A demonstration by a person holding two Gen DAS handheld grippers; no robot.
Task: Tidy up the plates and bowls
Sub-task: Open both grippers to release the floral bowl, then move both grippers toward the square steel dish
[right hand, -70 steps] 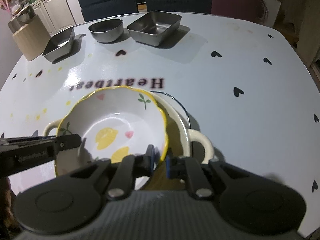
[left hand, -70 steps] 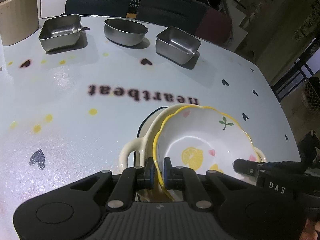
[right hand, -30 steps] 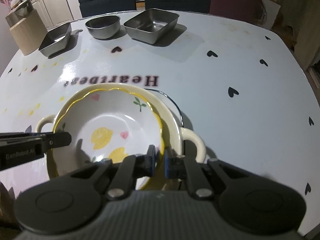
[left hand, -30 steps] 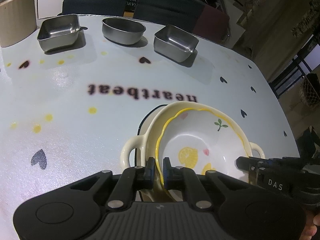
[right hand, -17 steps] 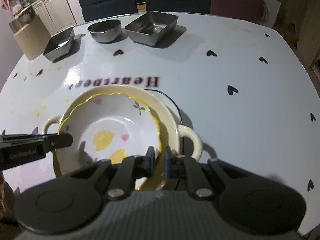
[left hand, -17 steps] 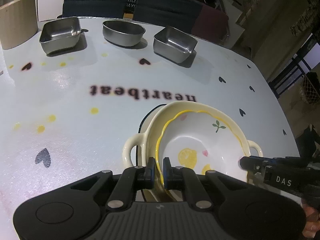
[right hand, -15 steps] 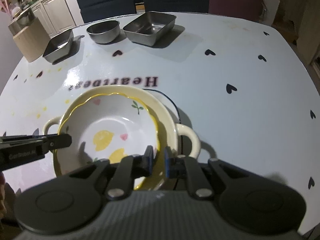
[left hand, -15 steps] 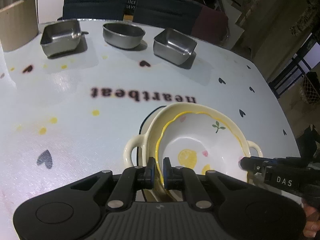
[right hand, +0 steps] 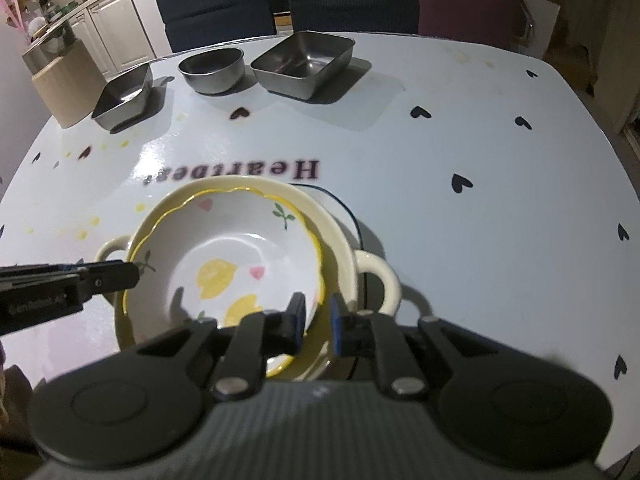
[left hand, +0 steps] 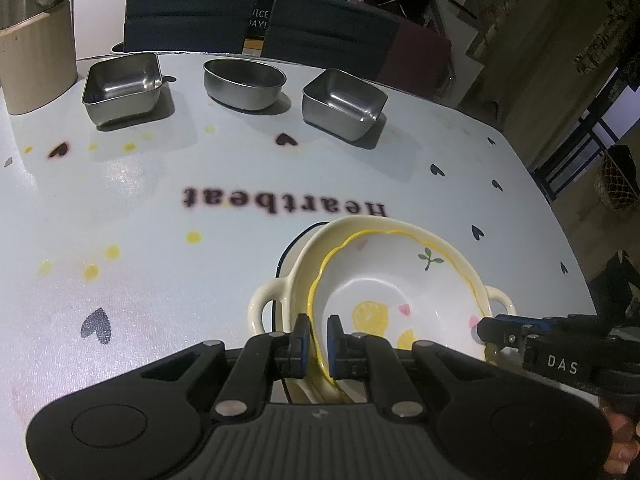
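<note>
Steel dishes (left hand: 244, 83): three; nested bowls (left hand: 400, 280): two.

Pale glossy desk (left hand: 168, 200), printed with small black hearts, yellow dots and the word "Heartbeat". Along the far edge: square steel tray (left hand: 122, 87), round steel bowl (left hand: 244, 83), second square steel tray (left hand: 344, 102), each apart from the next. Beige canister (left hand: 38, 64) at the far left corner. Nearer, a dark-rimmed plate (right hand: 340, 208) under a cream two-handled dish (right hand: 340, 256).

"Heartbeat" upside down on the tablecloth (left hand: 280, 160); "DAS" on the right gripper (left hand: 490, 330).
</note>
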